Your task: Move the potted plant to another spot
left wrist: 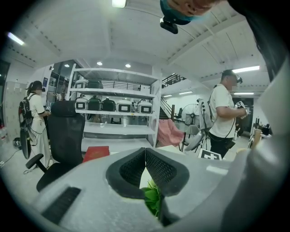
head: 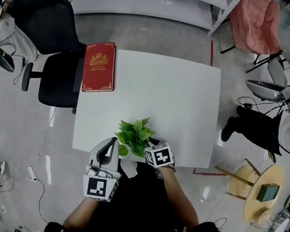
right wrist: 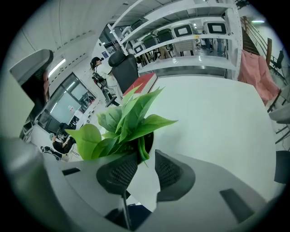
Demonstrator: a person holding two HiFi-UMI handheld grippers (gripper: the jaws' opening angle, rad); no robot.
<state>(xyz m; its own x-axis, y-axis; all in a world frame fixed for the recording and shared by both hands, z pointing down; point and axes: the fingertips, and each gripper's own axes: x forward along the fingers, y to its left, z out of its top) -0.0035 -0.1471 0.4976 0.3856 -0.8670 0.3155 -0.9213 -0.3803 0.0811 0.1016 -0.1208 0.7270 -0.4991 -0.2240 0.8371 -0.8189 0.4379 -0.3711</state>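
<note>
**Potted plant upright at the near edge of the table, open right gripper at its pot**

The potted plant (head: 133,135) stands on the white table (head: 186,97), close to the edge nearest the person and a little left of that edge's middle. It is upright, with its long axis vertical. Its green leaves rise from the pot and fan outward, the tallest reaching up and away from the person. In the head view the leaves hide nearly all of the pot. In the right gripper view only a strip of its dark rim shows below them.

The right gripper (right wrist: 146,156) sits just right of the plant and points at it. Its jaws are apart with a clear gap between them. The pot's rim lies just at the tip of one jaw, and a drooping leaf hangs into the gap. I cannot tell whether that jaw touches the pot.

The left gripper (left wrist: 145,152) is at the table's near edge, just left of the plant and pointing across the table. Its jaws are closed, with the pad tips meeting and nothing held between them. A few leaves show beyond, through the slot under the pads.

A red book (head: 99,66) lies flat at the far left corner, well apart from the plant, with its long side along the table's left edge. A black chair (head: 59,74) stands beside that corner.
</note>
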